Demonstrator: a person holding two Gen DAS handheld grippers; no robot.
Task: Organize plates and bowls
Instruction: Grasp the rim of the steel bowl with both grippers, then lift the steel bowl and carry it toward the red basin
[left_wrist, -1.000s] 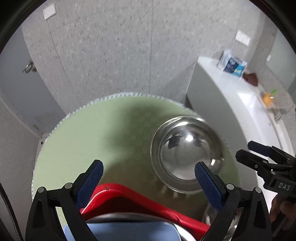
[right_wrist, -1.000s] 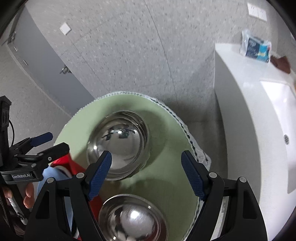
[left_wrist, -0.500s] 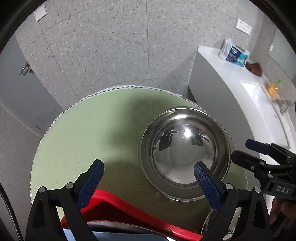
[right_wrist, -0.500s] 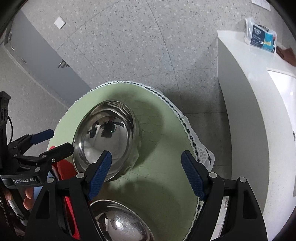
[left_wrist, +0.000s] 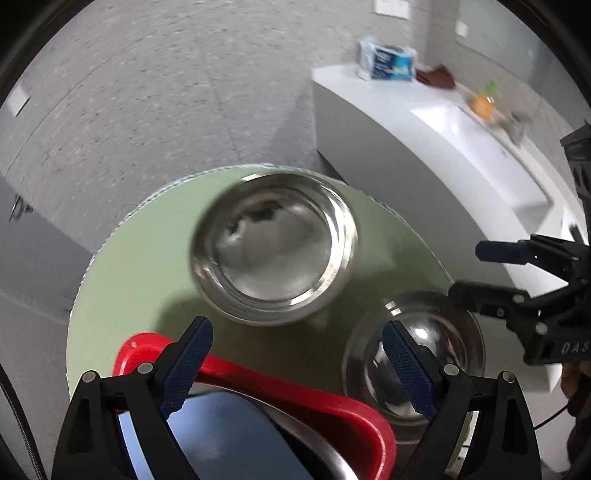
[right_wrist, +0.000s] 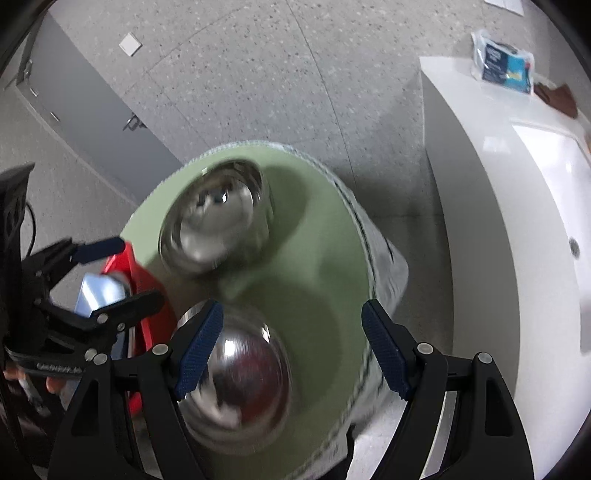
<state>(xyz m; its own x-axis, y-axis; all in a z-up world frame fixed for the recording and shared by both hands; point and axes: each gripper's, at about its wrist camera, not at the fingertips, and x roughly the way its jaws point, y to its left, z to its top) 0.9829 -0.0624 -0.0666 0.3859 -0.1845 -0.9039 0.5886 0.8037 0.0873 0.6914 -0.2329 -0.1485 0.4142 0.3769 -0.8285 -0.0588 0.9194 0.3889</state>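
Both grippers hanging wide open, holding nothing, over a round green table (left_wrist: 147, 266).

Left gripper (left_wrist: 295, 365) and right gripper (right_wrist: 291, 343) are hovering near the near edge; one steel bowl (left_wrist: 273, 247) is sitting toward the far edge, a second bowl (right_wrist: 236, 384) at the near edge beside a red tray (left_wrist: 332, 402).

Barely any readable text here

Only "DAS" in pale letters on the black body of the right gripper (left_wrist: 517, 273); the print on the left gripper (right_wrist: 107, 269) is too blurred.

Looks like a washroom: white sink counter (right_wrist: 491, 206) off to the right, speckled terrazzo floor (right_wrist: 258, 74) ahead, grey door (right_wrist: 85, 110) at left.
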